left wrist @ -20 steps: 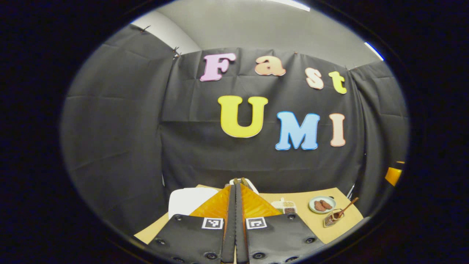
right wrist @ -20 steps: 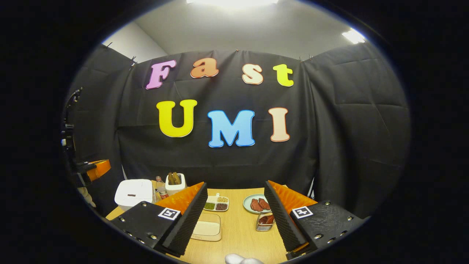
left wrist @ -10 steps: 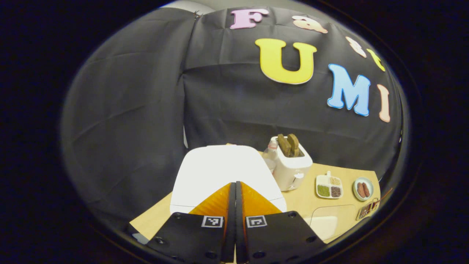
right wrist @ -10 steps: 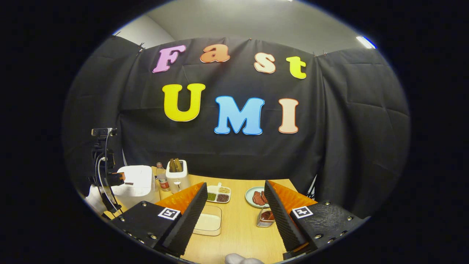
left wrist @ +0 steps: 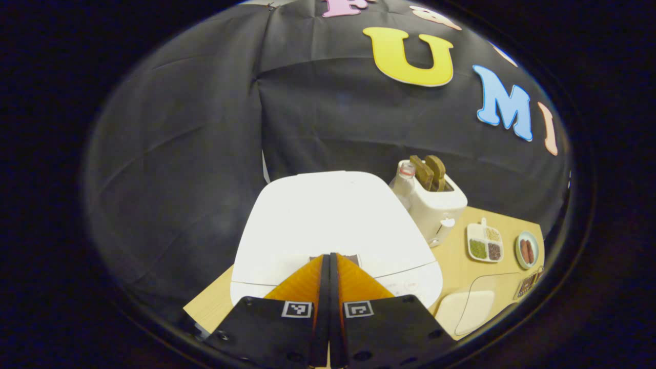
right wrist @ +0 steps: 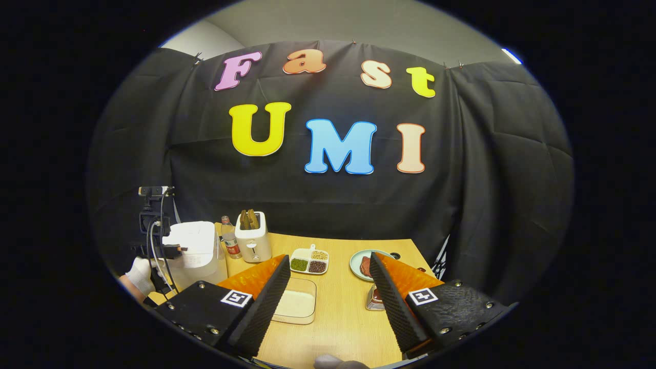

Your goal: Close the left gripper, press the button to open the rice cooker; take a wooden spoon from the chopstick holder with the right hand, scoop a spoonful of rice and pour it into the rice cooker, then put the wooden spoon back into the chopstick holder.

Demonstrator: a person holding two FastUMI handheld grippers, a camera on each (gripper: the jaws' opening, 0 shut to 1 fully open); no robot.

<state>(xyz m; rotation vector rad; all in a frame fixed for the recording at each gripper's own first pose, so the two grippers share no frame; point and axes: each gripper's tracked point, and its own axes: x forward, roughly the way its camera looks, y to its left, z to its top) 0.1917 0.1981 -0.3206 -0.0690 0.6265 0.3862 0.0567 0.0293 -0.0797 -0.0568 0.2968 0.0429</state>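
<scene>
Left gripper view first: left gripper (left wrist: 329, 266) pinched fully together, nothing between the fingers, tips sitting right over the front edge of the cooker (left wrist: 328, 220) lid, at the dark button (left wrist: 353, 258) strip. Can't tell if actually touching it. Lid down. Off to the right of the fingers, bottle (left wrist: 403, 183), then toaster (left wrist: 435, 202) with two brown slices sticking up. Further right, sectioned dish (left wrist: 485, 243) of grains, plate (left wrist: 527, 250) with reddish food, and the holder (left wrist: 528, 285) at the far edge, too small to make out. Clear rice box (left wrist: 469, 310) just right of the gripper body, on the table (left wrist: 215, 310).

Right gripper view, left to right: gloved hand (right wrist: 139, 272) with the left gripper up against the cooker (right wrist: 192, 251) front, then bottle (right wrist: 230, 245), toaster (right wrist: 253, 238). Right gripper (right wrist: 330, 294) spread wide, holding nothing. Rice box (right wrist: 296, 306) just ahead beside the left finger, sectioned dish (right wrist: 309, 260) beyond it. Holder (right wrist: 374, 300) tucked against the right finger, half hidden; spoon not clear. Plate (right wrist: 360, 264) behind it.
</scene>
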